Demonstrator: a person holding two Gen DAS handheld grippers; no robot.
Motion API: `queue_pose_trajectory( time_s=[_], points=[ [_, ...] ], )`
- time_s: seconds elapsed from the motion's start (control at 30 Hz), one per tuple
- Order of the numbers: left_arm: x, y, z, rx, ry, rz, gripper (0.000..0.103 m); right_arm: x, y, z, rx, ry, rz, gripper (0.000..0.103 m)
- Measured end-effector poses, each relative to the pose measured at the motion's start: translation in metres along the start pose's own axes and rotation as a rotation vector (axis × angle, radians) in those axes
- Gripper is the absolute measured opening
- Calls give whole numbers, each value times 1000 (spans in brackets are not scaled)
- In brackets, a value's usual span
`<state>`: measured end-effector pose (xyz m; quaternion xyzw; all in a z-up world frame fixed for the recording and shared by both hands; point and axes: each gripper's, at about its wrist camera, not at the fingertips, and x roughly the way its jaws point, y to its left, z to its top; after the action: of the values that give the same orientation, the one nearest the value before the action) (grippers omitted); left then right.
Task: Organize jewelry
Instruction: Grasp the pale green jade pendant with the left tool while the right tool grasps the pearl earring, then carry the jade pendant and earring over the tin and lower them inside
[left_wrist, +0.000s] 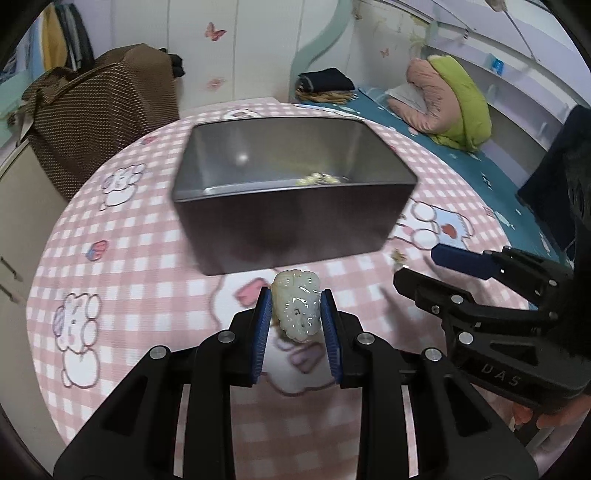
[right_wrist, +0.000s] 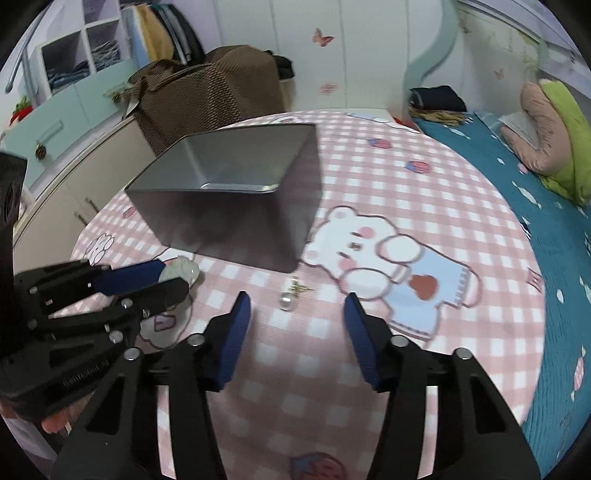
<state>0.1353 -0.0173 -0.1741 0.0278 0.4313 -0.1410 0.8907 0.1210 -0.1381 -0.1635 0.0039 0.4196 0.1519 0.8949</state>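
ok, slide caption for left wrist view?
Left hand-held gripper grips a carved pale-jade pendant before the open grey metal tin.

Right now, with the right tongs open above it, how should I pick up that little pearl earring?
Grip the round pearl, not the thin gold part behind it. Come straight down with the right tongs, one pad on each side: the bead is the bulkiest part, and the earring lies flat on the checked cloth.

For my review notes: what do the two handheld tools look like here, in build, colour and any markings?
Both match: the left tool and right tool have matte black, angular linkage frames with triangular cut-outs and round silver pivot bolts. Each finger carries a ribbed blue pad. The right tool's body shows pale "DAS" lettering in the left wrist view; a small print on the left tool's body is unreadable. Bare fingertips show; no cables or sleeves visible.
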Motion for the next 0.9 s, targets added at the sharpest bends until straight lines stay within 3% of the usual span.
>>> queue_pose_trajectory(
  time_s=[0.13, 0.2, 0.37, 0.57, 0.9],
  points=[
    [-4, 18, 1, -32, -7, 14, 28, 9, 10, 1, -35, 7, -40, 40],
    [-5, 25, 1, -46, -10, 23, 28, 11, 13, 3, -46, 12, -58, 27],
    [-6, 32, 0, -65, -13, 29, 28, 14, 15, 4, -76, 24, -81, 11],
    [-13, 36, 0, -69, -31, 7, 28, 12, 22, 2, -68, 35, -56, 11],
    [-35, 34, 3, -73, -77, 3, 28, -15, 34, 11, -82, -33, -53, 11]
  ],
)
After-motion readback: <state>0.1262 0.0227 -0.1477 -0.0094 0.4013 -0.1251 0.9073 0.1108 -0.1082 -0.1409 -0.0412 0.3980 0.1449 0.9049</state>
